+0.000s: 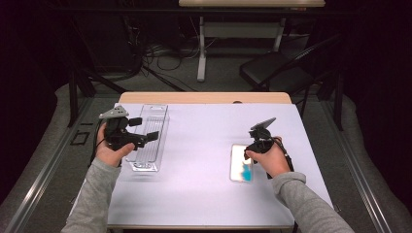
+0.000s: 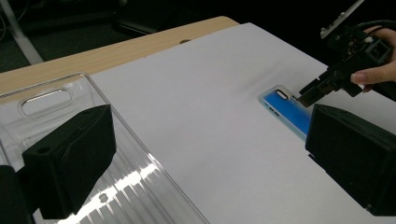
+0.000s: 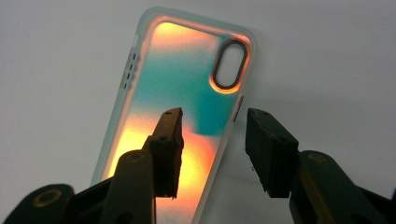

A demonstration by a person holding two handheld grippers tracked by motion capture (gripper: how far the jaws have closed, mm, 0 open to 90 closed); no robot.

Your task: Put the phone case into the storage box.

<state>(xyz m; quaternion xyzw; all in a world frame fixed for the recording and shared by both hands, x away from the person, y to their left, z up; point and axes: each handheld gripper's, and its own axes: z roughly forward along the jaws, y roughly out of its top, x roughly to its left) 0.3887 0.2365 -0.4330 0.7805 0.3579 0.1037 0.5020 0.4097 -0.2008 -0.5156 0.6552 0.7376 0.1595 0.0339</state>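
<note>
A person's right gripper [image 3: 212, 151], jaws apart, is straddling the long edge of a phone case [image 3: 180, 100] lying flat at the table's [image 1: 204, 194] four o'clock, risking skidding it, while the left gripper [image 1: 144, 128], jaws apart, is hovering over a clear plastic tray [image 1: 151, 145] at nine o'clock.

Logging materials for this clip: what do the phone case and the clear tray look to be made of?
The phone case looks like soft translucent plastic, perhaps silicone or TPU: frosted rim, with an iridescent glossy back showing teal and orange in the right gripper view, blue in the left. The clear tray looks like thin rigid transparent plastic: ribbed floor, bright glare, a hang slot at one end.
</note>
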